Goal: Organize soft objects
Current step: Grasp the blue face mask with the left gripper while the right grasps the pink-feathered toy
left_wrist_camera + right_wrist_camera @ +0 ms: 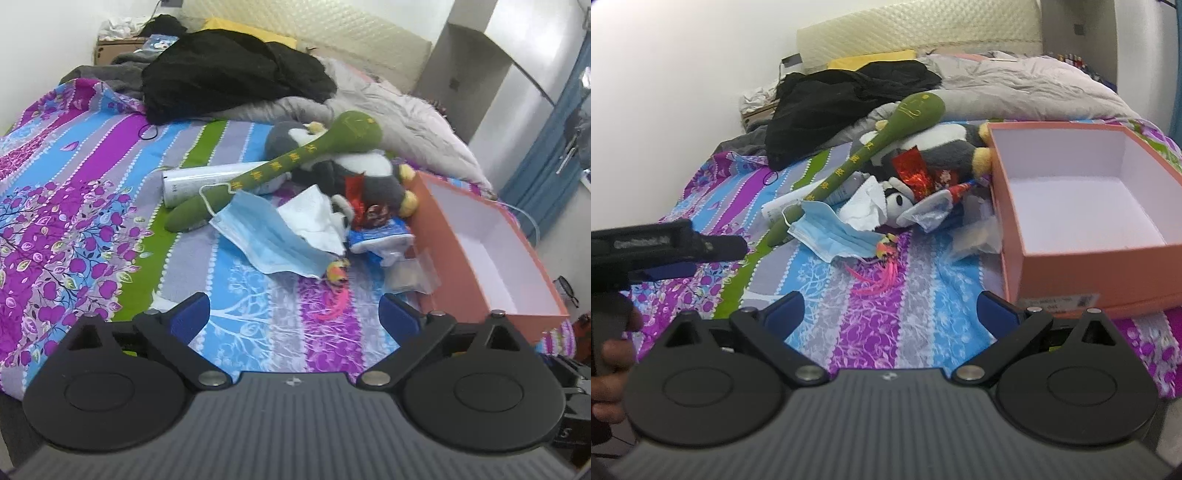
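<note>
Orange box [1082,266], bed's right edge: empty. Green plush club [284,166], face mask [269,240]: unsorted mid-bed. Left gripper [295,317], right gripper [892,314]: released, empty.

Black garment [229,74] heaped near headboard [332,33]; grey duvet [399,110] beside it; hair tie [148,132] on floral sheet [74,206].

Green plush mallet [280,168] lies across grey penguin plush [354,173] — beside open orange box [476,266].
</note>
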The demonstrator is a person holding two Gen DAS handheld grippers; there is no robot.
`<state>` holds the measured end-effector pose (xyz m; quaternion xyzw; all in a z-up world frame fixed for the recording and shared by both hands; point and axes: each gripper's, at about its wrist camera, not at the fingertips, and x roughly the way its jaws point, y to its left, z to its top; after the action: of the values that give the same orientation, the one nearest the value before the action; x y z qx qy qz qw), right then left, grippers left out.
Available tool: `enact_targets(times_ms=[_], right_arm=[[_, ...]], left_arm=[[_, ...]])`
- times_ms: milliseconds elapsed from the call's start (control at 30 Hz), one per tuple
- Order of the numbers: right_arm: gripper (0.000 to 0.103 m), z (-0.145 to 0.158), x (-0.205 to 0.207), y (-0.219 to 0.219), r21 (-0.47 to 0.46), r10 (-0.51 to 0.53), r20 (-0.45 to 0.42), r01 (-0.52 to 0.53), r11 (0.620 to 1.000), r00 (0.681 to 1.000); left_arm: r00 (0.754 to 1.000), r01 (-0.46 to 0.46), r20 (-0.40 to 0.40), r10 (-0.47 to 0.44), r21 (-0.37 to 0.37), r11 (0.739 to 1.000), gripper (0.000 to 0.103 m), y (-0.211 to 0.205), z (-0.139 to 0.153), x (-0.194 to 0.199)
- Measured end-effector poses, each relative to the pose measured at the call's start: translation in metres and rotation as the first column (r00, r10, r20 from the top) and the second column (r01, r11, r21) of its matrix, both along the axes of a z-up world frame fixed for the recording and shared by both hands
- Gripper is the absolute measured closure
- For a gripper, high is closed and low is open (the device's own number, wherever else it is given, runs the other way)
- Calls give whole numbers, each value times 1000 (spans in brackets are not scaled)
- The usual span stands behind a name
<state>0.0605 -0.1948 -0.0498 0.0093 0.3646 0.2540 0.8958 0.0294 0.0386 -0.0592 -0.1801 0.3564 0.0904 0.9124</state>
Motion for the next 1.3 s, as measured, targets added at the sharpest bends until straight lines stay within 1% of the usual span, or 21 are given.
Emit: enact_targets(times_ms=[100,200,300,367,467,533,567,600,700,800,867,967,1033,1100,1167,1200,1300], right_arm=[[1,-6,10,6,14,12,-8,-12,1000,1000],[1,-13,20,15,7,24,-17,-24,1000,1000],[1,-23,34,25,12,55,-43,-54,998,998],[1,-29,42,30,19,55,-63,-54,998,996],[1,-38,56,37,56,66,-97,-61,997,993],[2,-44,64,44,39,65,-100,-61,997,993],[4,-48,68,48,23,68,-97,-66,998,993],[8,-51,71,50,14,73,-96,-72,997,993],[15,-61,84,55,15,84,-107,-83,996,991],[30,-71,98,57,9,82,-123,-81,997,989],[31,-78,107,60,7,79,-135,-79,997,988],[35,-84,119,63,11,86,-131,-86,996,988],[41,-89,127,67,5,93,-125,-93,996,988],[45,-94,133,71,-2,99,-129,-100,995,987],[47,-101,138,74,3,104,-142,-105,994,984],[49,-104,140,75,6,105,-152,-105,994,983],[49,-114,146,79,15,116,-171,-115,993,978]], left_arm=[[1000,-11,-22,12,11,1000,3,6,-9,11],[999,-16,-45,17,10,1000,3,15,-21,24],[998,-26,-64,25,-10,1000,3,25,-34,36],[997,-25,-68,23,-20,999,3,31,-42,44],[997,-27,-74,24,-51,998,3,40,-56,55],[996,-26,-85,20,-71,997,4,46,-67,64],[996,-24,-86,17,-78,997,4,47,-70,68],[996,-19,-88,11,-88,996,4,49,-75,74],[996,-9,-94,-3,-124,992,5,52,-87,87],[996,-4,-90,-11,-165,986,6,53,-98,102],[996,-2,-90,-14,-182,983,8,53,-105,111],[996,-2,-86,-18,-227,974,8,56,-115,124],[996,-7,-85,-16,-264,965,8,59,-123,132],[996,-5,-84,-22,-302,953,8,61,-129,138],[996,-7,-81,-22,-336,942,16,62,-136,143],[996,-9,-83,-21,-347,938,17,63,-138,145],[996,-23,-86,-14,-410,912,31,66,-149,152]])
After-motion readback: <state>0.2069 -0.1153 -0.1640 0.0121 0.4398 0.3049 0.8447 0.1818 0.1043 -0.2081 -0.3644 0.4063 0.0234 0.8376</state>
